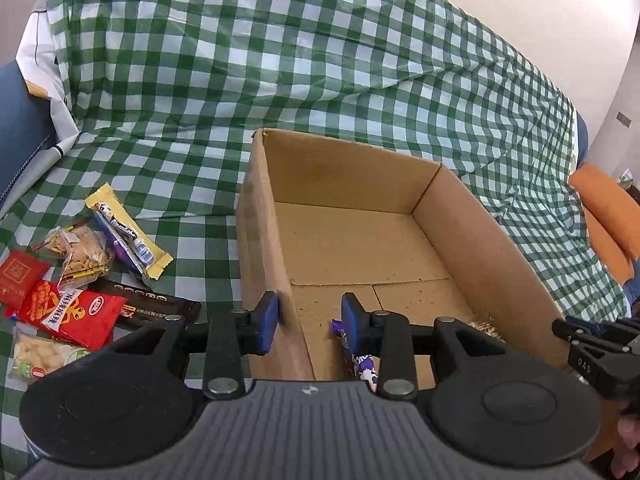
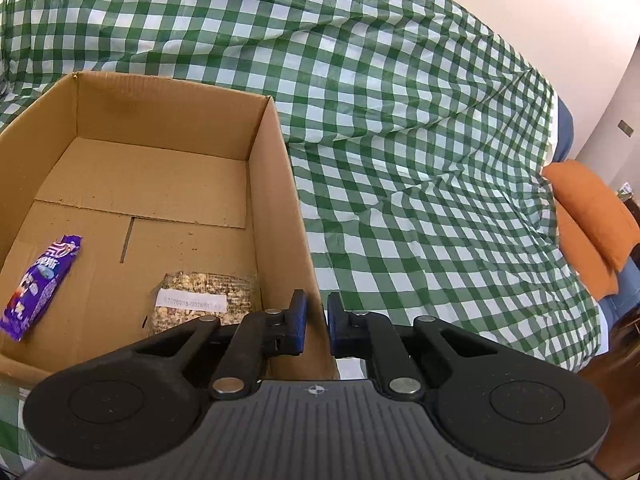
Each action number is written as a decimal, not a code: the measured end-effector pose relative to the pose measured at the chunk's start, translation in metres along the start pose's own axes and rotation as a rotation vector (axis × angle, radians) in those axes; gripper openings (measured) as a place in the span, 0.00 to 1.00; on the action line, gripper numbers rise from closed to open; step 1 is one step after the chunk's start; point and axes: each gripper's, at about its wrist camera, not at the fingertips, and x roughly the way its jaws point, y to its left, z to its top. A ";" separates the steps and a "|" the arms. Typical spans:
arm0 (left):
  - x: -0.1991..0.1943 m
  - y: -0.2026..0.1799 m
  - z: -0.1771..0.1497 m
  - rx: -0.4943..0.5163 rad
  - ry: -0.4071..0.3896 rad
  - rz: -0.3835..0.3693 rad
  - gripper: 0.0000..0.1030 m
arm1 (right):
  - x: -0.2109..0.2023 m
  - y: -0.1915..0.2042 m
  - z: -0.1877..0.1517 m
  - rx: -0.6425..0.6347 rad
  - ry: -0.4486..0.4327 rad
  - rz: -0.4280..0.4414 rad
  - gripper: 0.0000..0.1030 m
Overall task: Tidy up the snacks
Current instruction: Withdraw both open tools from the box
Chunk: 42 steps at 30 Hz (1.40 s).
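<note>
An open cardboard box [image 1: 344,164] [image 2: 160,116] sits on a green checked cloth. Inside lie a purple snack packet [image 2: 40,284] [image 1: 362,360] and a clear pack of nut brittle [image 2: 204,304]. My left gripper [image 1: 310,320] is open and straddles the box's left wall, one finger outside and one inside above the purple packet. My right gripper [image 2: 318,320] is shut on the box's right wall near its front corner. Left of the box lie loose snacks: a yellow bar [image 1: 128,232], a clear cracker bag [image 1: 82,254], a red packet [image 1: 76,314] and a dark brown bar [image 1: 156,304].
The checked cloth [image 2: 400,140] rises over a hump behind the box. An orange cushion [image 2: 592,216] [image 1: 608,216] lies at the far right. A small red packet [image 1: 18,280] and a pale puffs bag [image 1: 40,360] lie at the left edge, beside a blue seat [image 1: 20,140].
</note>
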 end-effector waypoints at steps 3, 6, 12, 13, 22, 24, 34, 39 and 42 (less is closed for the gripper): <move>0.000 0.000 0.000 0.001 0.000 0.001 0.36 | -0.001 0.001 -0.001 -0.008 0.001 -0.004 0.11; 0.000 0.002 0.000 -0.014 0.000 0.000 0.36 | -0.001 0.001 -0.001 -0.001 0.002 -0.005 0.11; 0.003 0.000 -0.001 -0.014 0.018 0.005 0.39 | -0.002 -0.006 0.003 0.040 -0.013 -0.033 0.48; 0.003 -0.001 -0.001 -0.009 0.017 0.008 0.39 | 0.000 -0.006 0.003 0.042 -0.004 -0.032 0.48; 0.003 -0.005 -0.003 0.021 0.015 -0.006 0.44 | 0.008 -0.006 0.000 0.037 0.057 0.011 0.18; 0.003 -0.006 -0.004 0.033 0.012 -0.002 0.44 | 0.007 -0.004 0.000 0.026 0.059 0.006 0.18; -0.004 -0.007 -0.006 0.063 -0.015 -0.008 0.51 | -0.008 -0.005 0.004 0.060 -0.001 -0.020 0.37; -0.030 -0.013 -0.011 0.136 -0.118 -0.047 0.62 | -0.034 -0.006 0.009 0.130 -0.122 0.016 0.83; -0.048 -0.014 -0.015 0.165 -0.159 -0.114 0.64 | -0.044 0.000 0.010 0.174 -0.146 0.072 0.82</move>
